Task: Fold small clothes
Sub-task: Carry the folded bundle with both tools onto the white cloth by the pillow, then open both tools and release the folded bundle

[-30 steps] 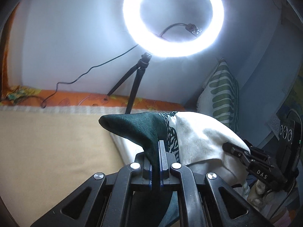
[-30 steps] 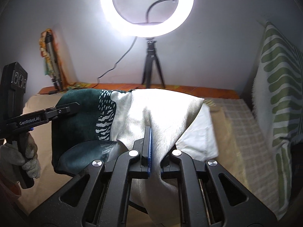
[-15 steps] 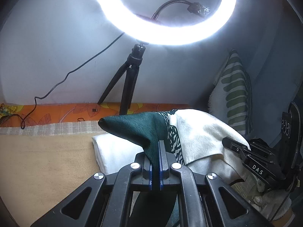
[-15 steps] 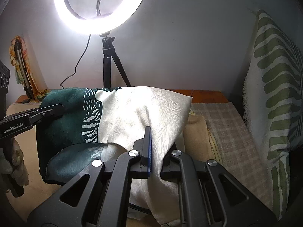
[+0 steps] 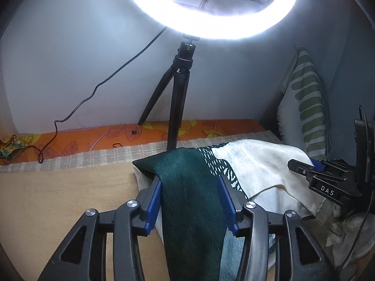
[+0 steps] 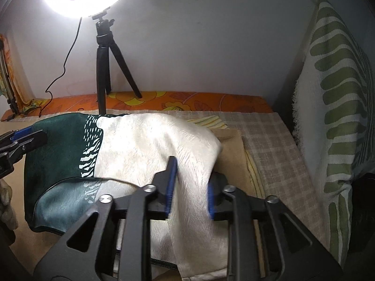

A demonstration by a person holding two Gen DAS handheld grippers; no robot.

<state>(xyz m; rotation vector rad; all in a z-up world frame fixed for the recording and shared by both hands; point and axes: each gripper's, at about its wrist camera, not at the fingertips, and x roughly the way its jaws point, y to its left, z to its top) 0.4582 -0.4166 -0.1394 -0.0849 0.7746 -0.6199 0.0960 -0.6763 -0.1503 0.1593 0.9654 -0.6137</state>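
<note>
Black left gripper, blue pads, perhaps 4 silver screws

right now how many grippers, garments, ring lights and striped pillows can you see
grippers: 2, left gripper and right gripper
garments: 1, green and cream garment
ring lights: 1, ring light
striped pillows: 1, striped pillow
total: 5

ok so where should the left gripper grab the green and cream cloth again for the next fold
Best bet is the dark green corner of the cloth, coming from the near side along the bed. That corner sticks out as a free point raised off the beige cover, so one pad can slip under it. The left gripper has just been opening, with the green strip between its pads, unpinched.
</note>
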